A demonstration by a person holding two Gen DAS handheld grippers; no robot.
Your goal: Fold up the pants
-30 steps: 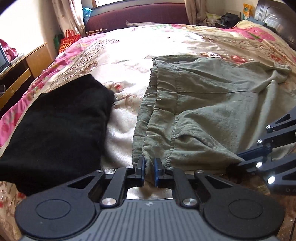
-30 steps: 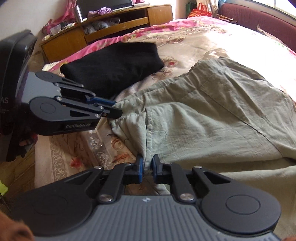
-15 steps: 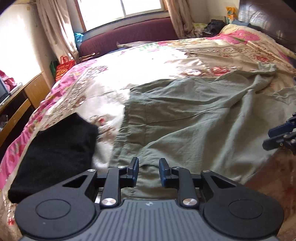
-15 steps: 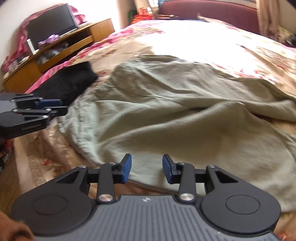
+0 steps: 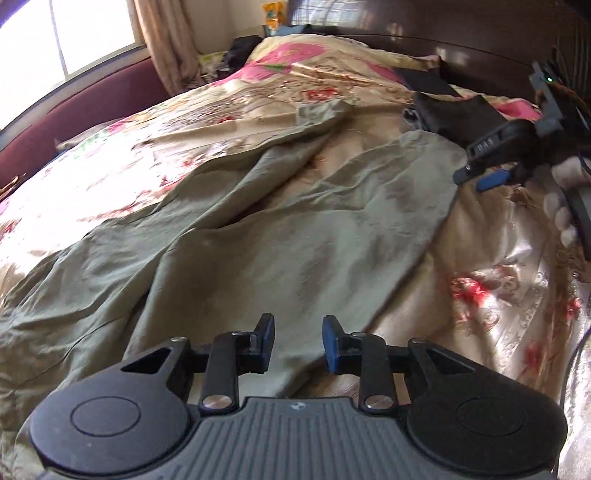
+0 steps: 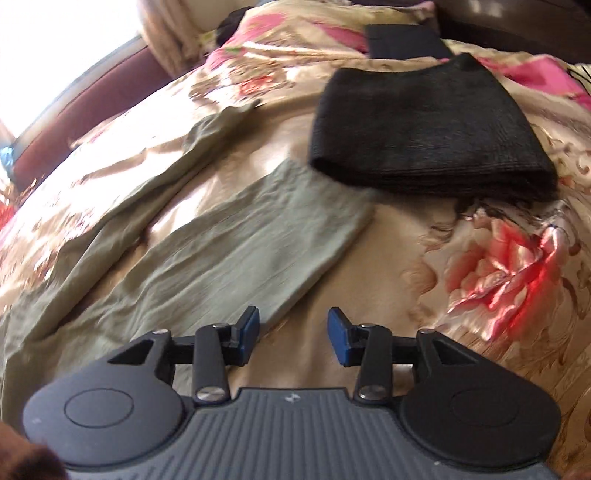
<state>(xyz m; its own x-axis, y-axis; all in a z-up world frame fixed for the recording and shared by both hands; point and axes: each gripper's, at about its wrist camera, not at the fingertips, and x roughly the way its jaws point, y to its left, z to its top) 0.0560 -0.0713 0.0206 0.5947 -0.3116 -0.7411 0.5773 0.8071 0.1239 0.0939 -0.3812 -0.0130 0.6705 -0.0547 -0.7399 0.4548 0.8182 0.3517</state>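
Note:
The olive-green pants (image 5: 258, 236) lie spread and wrinkled on the floral bedspread (image 5: 491, 295). My left gripper (image 5: 298, 343) is open and empty, just above the near part of the pants. In the right wrist view one pant leg (image 6: 258, 236) lies flat with its hem near the gripper. My right gripper (image 6: 293, 334) is open and empty, just past the hem's corner. The right gripper also shows in the left wrist view (image 5: 491, 173) at the far right, above the leg's end.
A folded black garment (image 6: 424, 129) lies on the bed just beyond the pant leg's hem. A dark headboard (image 5: 424, 26) stands behind it. A maroon sofa (image 5: 74, 103) and a window are at the far left.
Both grippers let go of the waistband and opened. Both swung right along the pants towards the leg ends and headboard. The right gripper now sits at the hem.

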